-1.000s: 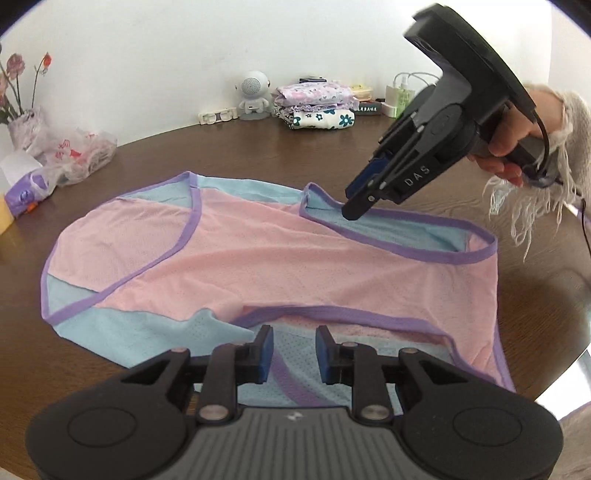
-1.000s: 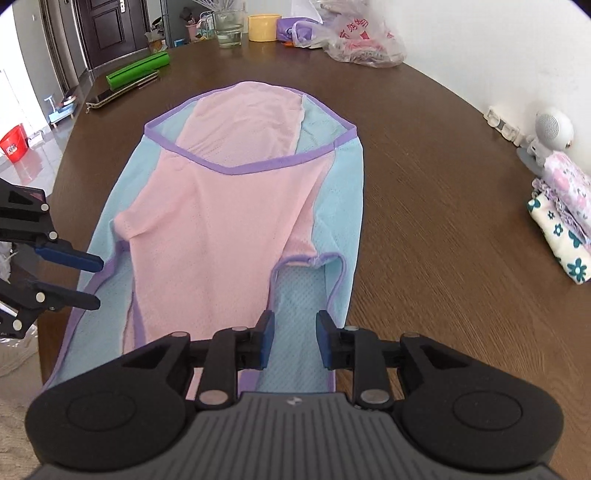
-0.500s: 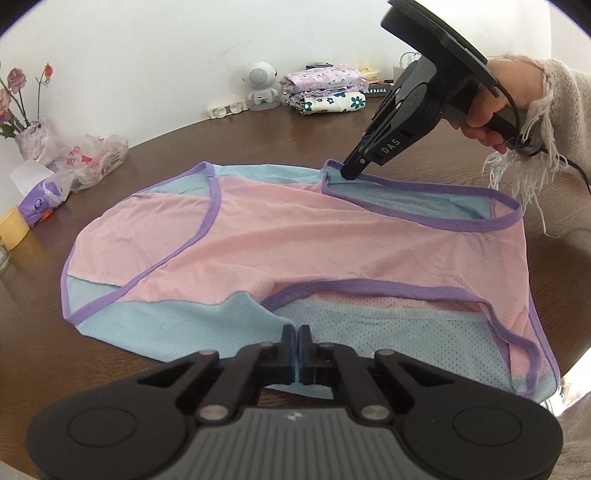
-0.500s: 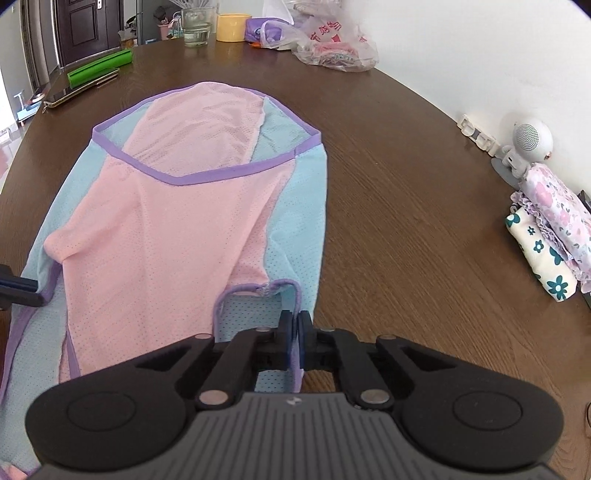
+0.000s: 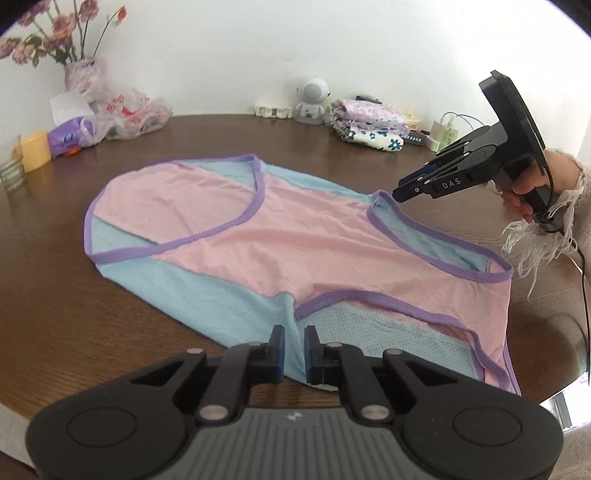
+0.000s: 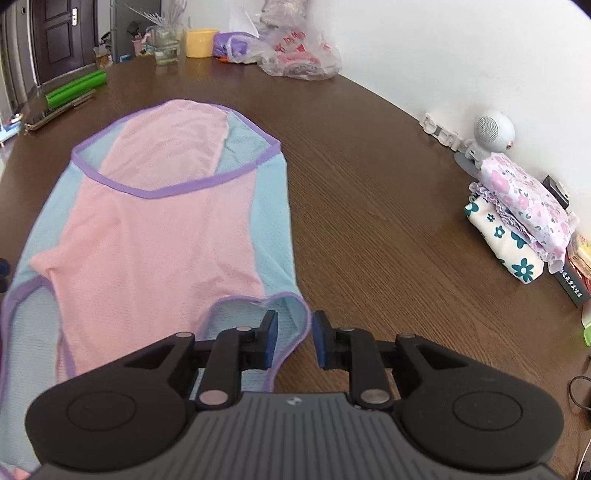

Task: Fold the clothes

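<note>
In the left wrist view, the pink and blue garment (image 5: 295, 236) lies spread flat on the brown table (image 5: 55, 258). The left gripper (image 5: 293, 350) is parted, blue fabric between its pads. At right, the right gripper (image 5: 402, 192) sits at the purple trim. In the right wrist view, that gripper (image 6: 293, 339) is released, straddling the garment's near edge (image 6: 299, 317). Far off, a glass (image 6: 168, 44) holds thin sticks beside a yellow cup (image 6: 199, 42).

A lived-in home: a wooden dining table (image 6: 369, 206) holds flowers (image 5: 55, 33), folded laundry (image 6: 517, 225) and shopping bags (image 6: 299, 55).
</note>
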`<action>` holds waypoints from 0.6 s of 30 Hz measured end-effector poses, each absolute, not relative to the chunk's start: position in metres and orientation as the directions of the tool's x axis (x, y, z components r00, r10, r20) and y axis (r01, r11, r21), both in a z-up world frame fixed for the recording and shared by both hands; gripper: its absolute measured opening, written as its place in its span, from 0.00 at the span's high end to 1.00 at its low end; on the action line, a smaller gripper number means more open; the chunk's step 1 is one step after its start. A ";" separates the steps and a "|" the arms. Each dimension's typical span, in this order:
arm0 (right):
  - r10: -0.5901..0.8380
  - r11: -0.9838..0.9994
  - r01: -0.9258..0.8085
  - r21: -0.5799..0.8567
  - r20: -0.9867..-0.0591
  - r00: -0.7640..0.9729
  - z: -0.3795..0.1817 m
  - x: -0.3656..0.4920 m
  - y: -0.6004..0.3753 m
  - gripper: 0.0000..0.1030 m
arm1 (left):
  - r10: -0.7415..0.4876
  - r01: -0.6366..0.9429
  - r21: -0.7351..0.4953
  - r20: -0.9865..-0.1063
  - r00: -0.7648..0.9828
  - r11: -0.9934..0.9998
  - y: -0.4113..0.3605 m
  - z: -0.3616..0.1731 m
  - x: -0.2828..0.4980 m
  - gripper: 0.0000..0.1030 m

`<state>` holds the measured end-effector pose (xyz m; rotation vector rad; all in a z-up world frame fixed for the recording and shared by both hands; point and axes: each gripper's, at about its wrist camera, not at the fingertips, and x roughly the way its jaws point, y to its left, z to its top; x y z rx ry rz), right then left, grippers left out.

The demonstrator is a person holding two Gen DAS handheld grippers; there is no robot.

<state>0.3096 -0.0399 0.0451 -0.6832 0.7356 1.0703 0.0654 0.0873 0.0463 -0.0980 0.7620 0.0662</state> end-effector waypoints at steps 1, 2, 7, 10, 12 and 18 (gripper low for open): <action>0.529 0.296 -0.948 -0.118 -0.806 0.266 0.047 0.300 -0.038 0.80 | 0.018 -0.069 -0.047 -0.684 0.729 0.996 0.083 0.048 0.068 0.92; 0.542 0.263 -0.959 -0.102 -0.807 0.234 0.050 0.291 -0.037 0.80 | 0.010 -0.043 -0.032 -0.679 0.734 0.999 0.079 0.049 0.071 0.92; 0.567 0.108 -0.993 -0.046 -0.818 0.100 0.054 0.246 -0.027 0.81 | 0.088 0.013 0.135 -0.709 0.700 0.991 0.063 0.037 0.094 0.87; 0.545 0.087 -0.995 -0.039 -0.834 0.080 0.046 0.236 -0.019 0.81 | 0.092 0.048 0.168 -0.733 0.674 0.985 0.066 0.029 0.102 0.87; 0.538 0.081 -0.997 -0.002 -0.842 0.045 0.042 0.233 -0.016 0.80 | 0.083 0.077 0.179 -0.742 0.666 0.981 0.068 0.026 0.106 0.87; 0.534 -0.011 -0.999 0.052 -0.844 -0.050 0.036 0.215 -0.011 0.80 | 0.042 0.136 0.165 -0.770 0.637 0.977 0.077 0.022 0.115 0.90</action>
